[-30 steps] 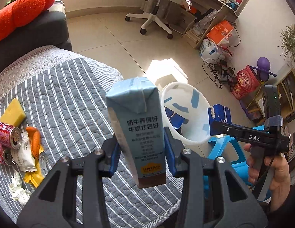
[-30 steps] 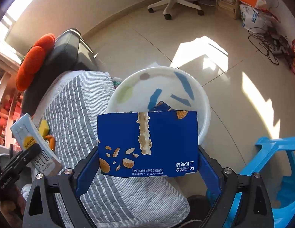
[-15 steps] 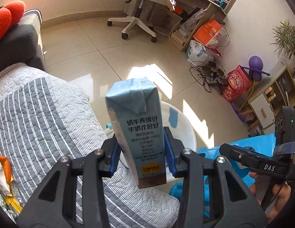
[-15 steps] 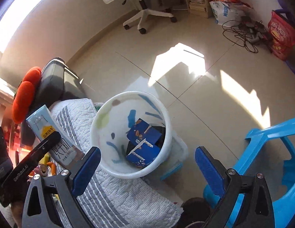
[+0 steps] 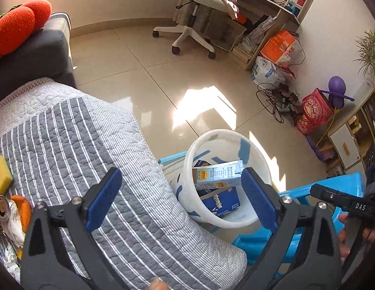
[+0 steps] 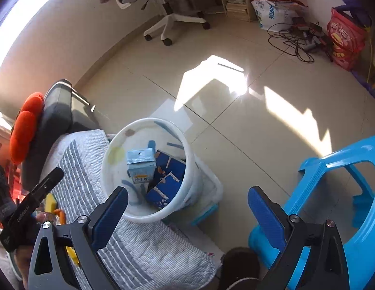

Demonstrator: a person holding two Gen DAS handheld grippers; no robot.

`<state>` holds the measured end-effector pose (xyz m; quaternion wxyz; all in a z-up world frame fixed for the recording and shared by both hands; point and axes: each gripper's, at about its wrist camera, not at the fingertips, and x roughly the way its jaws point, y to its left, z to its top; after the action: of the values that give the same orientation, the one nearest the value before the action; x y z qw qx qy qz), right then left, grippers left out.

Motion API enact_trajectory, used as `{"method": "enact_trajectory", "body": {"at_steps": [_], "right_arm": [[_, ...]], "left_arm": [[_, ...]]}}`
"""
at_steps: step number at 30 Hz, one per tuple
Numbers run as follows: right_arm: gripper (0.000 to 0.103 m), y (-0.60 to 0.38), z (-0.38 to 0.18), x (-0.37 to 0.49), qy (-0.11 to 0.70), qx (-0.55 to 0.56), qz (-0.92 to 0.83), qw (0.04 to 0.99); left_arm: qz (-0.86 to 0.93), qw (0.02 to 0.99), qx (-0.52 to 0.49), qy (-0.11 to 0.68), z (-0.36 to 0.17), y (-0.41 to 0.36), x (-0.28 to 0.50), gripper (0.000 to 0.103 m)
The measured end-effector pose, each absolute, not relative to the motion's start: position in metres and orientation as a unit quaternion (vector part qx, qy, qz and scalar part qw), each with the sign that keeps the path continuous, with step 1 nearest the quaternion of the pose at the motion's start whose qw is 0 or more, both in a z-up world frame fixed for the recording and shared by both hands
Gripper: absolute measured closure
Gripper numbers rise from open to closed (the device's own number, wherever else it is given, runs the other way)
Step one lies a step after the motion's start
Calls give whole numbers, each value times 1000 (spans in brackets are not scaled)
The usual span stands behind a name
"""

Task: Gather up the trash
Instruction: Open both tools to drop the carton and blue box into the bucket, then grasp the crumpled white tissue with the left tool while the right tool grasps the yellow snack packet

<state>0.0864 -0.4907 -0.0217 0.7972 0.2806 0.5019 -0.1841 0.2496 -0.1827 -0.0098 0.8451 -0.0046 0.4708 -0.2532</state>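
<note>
The white bin [image 5: 226, 220] stands on the floor beside the bed. In it lies a light-blue milk carton [image 5: 219, 174] on top of a dark blue biscuit box [image 5: 221, 201]. My left gripper [image 5: 180, 183] hangs above the bin; its jaws are opening and nothing is between them. My right gripper [image 6: 188, 198] is open and empty, above the bin [image 6: 110, 178], where the carton [image 6: 140, 166] and the blue box [image 6: 168, 181] also show. On the bed's left edge lie a yellow sponge [image 5: 1, 175], a red can [image 5: 0, 204] and crumpled wrappers [image 5: 14, 227].
A grey striped bed cover [image 5: 66, 145] fills the left. A blue plastic stool [image 6: 332, 169] stands right of the bin. On the tiled floor beyond are an office chair [image 5: 187, 29], tangled cables [image 5: 279, 101] and bags. A dark sofa arm [image 5: 30, 55] carries an orange cushion.
The left gripper let go of the milk carton, which now lies in the bin. The right gripper dropped the blue box into the bin earlier and stays open.
</note>
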Motion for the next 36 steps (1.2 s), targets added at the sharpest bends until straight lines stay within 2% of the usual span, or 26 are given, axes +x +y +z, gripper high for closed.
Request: {"method": "enact_trajectory", "body": {"at_steps": [8,14,23,30,32,36], "right_arm": [[3,-432,-5,101,516,210,-142,818],[3,-394,-4,116,525,202,-118,818],[3,-330,-23,142,560,160,-87,808],[3,-301,-41,154,582,159,-75,794],[3,-293,-44,157,585,154,-75,793],[3,-277,-50,163,593,144,-67,789]], "left_arm": [[-202,852,9,484,4,-95,225,1],[-141,856,22,497,3,-33,206,1],[-64,832,9,551,-30,54,191,1],[-40,784,-57,616,-71,106,195,1],[-40,776,-68,625,-80,113,196,4],[-39,765,-71,639,-97,119,202,18]]}}
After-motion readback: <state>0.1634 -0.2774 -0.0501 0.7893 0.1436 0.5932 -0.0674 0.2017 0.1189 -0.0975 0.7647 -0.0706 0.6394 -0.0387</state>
